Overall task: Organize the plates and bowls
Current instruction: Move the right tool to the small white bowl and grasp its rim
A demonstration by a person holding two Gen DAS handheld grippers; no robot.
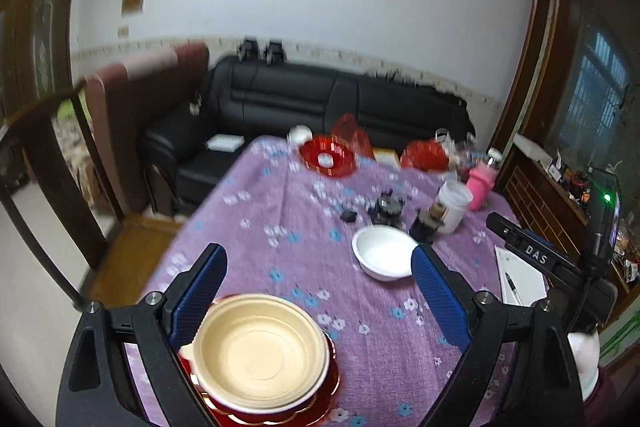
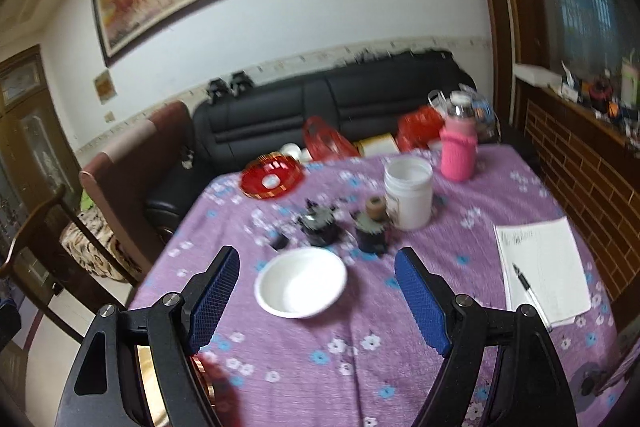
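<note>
In the left wrist view a cream-lined bowl (image 1: 260, 351) with a red outside sits on a red plate with a gold rim (image 1: 330, 385) at the table's near edge. My left gripper (image 1: 319, 255) is open above it. Its left finger (image 1: 200, 291) is close beside the bowl's rim and its right finger is far off. A white bowl (image 1: 384, 259) lies further in, by the right fingertip. In the right wrist view my right gripper (image 2: 317, 255) is open, and the white bowl (image 2: 300, 283) lies on the cloth just beyond its fingertips, untouched. Another red plate (image 2: 272, 179) rests at the far left edge.
The table has a purple flowered cloth (image 2: 360, 347). Behind the white bowl stand small dark objects (image 2: 320, 223), a white jar (image 2: 408, 191) and a pink bottle (image 2: 458, 151). A notebook with a pen (image 2: 540, 267) lies at the right. Red bags and a black sofa are beyond.
</note>
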